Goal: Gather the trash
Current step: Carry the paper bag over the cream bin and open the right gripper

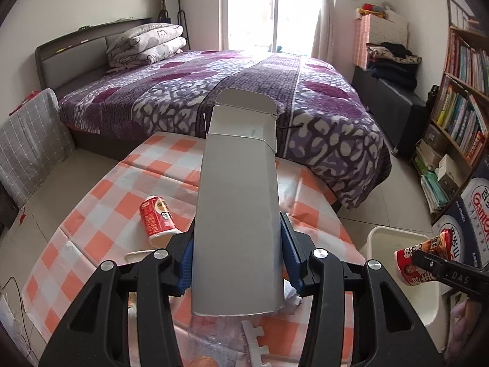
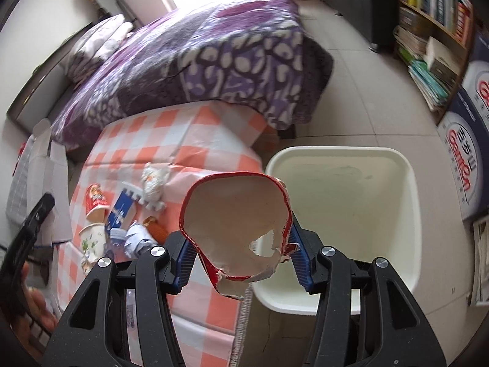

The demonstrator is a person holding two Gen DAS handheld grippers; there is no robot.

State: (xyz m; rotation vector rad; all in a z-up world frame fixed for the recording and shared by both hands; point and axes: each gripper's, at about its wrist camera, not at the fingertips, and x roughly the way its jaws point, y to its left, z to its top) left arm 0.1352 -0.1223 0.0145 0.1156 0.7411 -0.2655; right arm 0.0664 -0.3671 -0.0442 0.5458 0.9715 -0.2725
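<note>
A grey carton (image 1: 237, 214) is clamped by the left gripper (image 1: 237, 263), a torn cup (image 2: 235, 223) by the right gripper (image 2: 240, 257); the checked cloth (image 1: 91, 208) fills lower left, a purple bed (image 1: 198, 91) lies above, a white bin (image 2: 394, 189) at right.

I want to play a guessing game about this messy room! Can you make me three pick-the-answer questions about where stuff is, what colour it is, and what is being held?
1. Where is the white bin?
A. on the bed
B. on the floor beside the table
C. on the bookshelf

2. What colours is the tablecloth?
A. orange and white
B. green and yellow
C. all black

3. What is in the left gripper?
A. nothing
B. a book
C. a grey box

Answers: 1 B, it stands on the tiles by the table's edge. 2 A, the checks show it. 3 C, the jaws squeeze its sides.
</note>
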